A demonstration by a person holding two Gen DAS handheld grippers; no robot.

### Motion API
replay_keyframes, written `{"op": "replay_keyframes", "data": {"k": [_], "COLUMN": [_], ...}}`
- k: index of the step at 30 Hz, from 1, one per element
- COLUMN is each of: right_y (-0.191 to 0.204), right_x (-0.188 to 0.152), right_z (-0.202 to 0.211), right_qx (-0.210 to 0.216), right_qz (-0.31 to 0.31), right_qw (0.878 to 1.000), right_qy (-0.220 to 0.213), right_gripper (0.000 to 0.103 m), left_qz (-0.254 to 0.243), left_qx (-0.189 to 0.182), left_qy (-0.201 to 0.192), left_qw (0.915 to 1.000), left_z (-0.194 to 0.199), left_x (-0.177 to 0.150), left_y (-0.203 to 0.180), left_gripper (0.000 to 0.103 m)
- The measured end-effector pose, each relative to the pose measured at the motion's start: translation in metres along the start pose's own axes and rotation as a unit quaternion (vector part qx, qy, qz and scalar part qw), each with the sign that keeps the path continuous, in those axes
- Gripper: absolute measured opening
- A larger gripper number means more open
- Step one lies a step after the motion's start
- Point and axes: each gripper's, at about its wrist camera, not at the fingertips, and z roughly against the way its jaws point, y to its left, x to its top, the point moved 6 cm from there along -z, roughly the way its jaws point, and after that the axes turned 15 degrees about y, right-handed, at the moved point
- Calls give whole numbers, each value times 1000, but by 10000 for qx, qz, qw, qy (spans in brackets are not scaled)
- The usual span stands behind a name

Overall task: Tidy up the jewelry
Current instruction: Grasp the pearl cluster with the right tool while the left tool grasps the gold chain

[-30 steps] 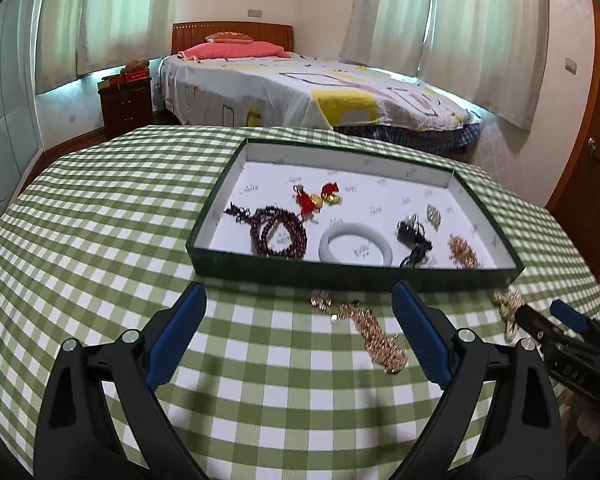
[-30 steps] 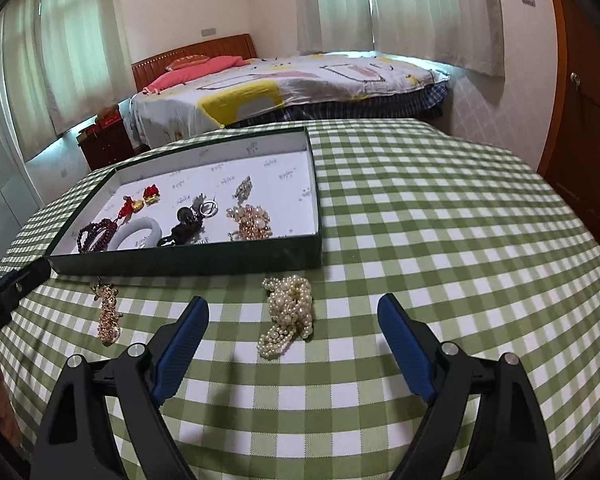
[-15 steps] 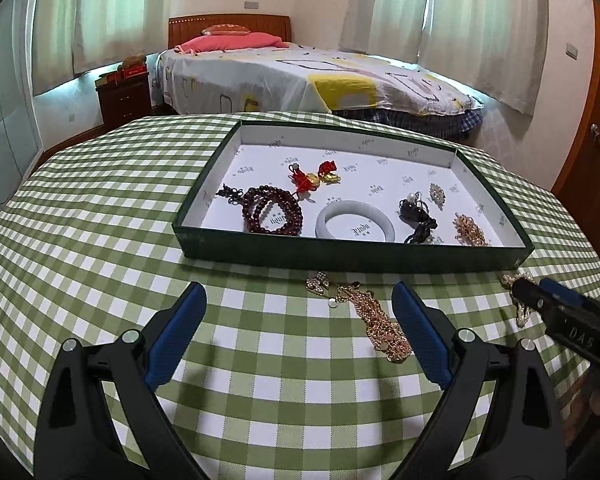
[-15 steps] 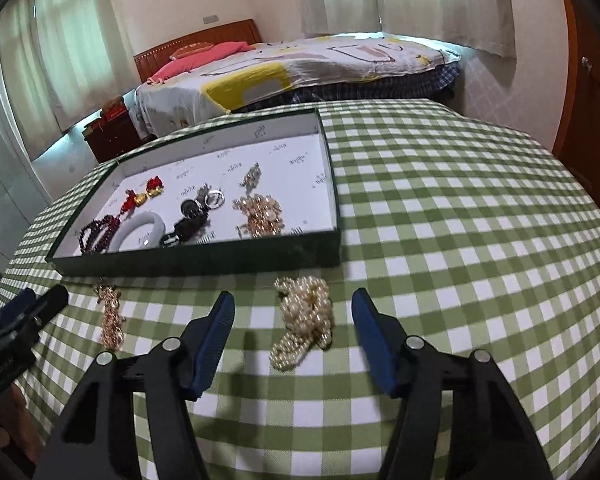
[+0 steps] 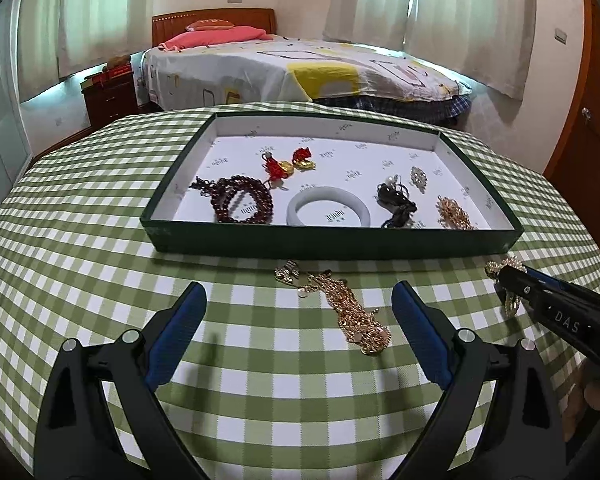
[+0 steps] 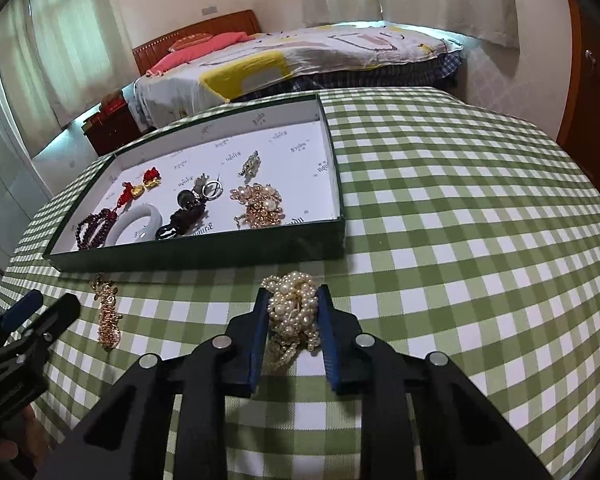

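Pearl-white beads are bunched between the blue pads of your right gripper [image 6: 293, 312], which is clenched around the pearl necklace [image 6: 294, 304] where it lies on the green-checked tablecloth [image 6: 460, 240], just short of the near wall of the green tray [image 6: 204, 250]. Ahead of that gripper and to its left, inside the tray, lie a gold-and-pearl cluster [image 6: 260, 205], a dark beaded piece [image 6: 184, 214], a white bangle [image 6: 134, 226], a dark red bead bracelet [image 6: 92, 229] and two red-and-gold charms [image 6: 140, 186]. Your left gripper [image 5: 299, 312] hovers low over the cloth with its fingers spread wide and nothing between them. A gold chain necklace [image 5: 340, 304] lies on the cloth between and just ahead of those fingers, nearer the right-hand one, and apart from the tray's near wall. Off to your left gripper's right, the right gripper's tip sits on the pearls.
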Motion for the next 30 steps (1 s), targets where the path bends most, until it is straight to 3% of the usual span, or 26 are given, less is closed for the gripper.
{"op": "replay_keyframes", "data": {"k": [3, 5, 11, 21, 30], "right_y": [2, 2, 1, 3, 3], "right_x": [-4, -8, -14, -14, -14], "right_z": [1, 2, 4, 4, 4], "right_qx": [77, 117, 175, 229, 192], "right_qz": [2, 2, -8, 15, 36], "right_qw": [10000, 9999, 9998, 9997, 9998], "right_qy": [2, 3, -7, -31, -38], "right_gripper": [25, 25, 25, 25, 25], "left_qz": [-59, -124, -178, -236, -161], "left_qx": [-3, 27, 11, -1, -460], "left_qy": [115, 248, 592, 655, 642], "left_qw": [9999, 9996, 9981, 9976, 9967], "left_z": [-4, -9, -23, -26, -24], "left_x": [-1, -1, -4, -6, -5], "left_y": [-5, -8, -17, -21, -17], "left_gripper": [87, 77, 63, 53, 13]}}
